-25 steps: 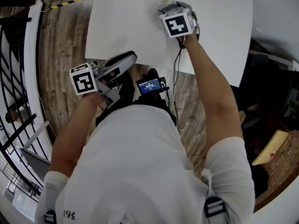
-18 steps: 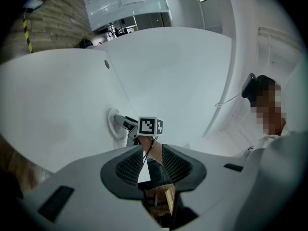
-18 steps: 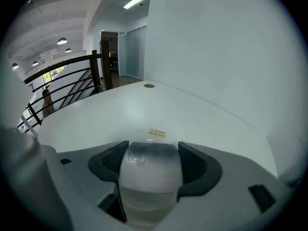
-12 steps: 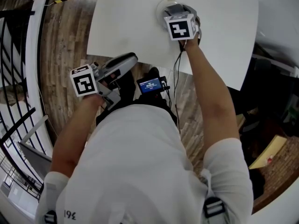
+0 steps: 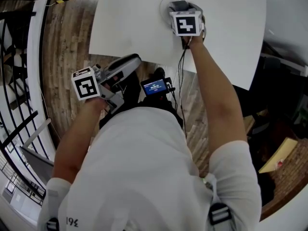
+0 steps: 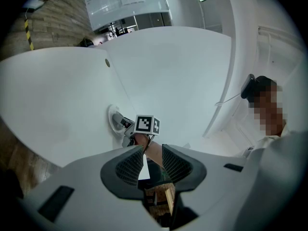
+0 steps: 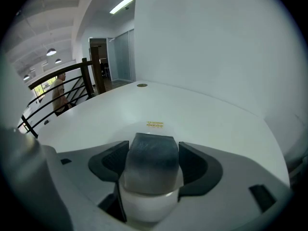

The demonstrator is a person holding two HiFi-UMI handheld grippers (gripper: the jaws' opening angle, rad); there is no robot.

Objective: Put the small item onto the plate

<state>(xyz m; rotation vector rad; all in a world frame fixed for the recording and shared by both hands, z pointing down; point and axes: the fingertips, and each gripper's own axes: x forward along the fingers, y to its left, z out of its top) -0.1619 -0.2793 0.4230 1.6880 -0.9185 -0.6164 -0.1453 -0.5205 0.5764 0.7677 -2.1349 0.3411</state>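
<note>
Left gripper (image 5: 132,60): held off the table's (image 5: 125,28) near edge, over the wooden floor and well apart from the work. Its jaws stand at a narrow gap with nothing between them.

Plate (image 5: 165,3): white on the white table, set well in from the near edge toward the far side, with bare surface on every side.

Right gripper (image 5: 179,8): poised directly over the plate, jaws closed on the small item (image 7: 152,158), a grey block with a pale base. The item's length appears to run along the jaws.

The item is already above its goal, so the coming move is probably a short descent and release by the right hand, the nearer one. Whether the item touches the plate cannot be told. No edge or obstacle crowds the drop.
</note>
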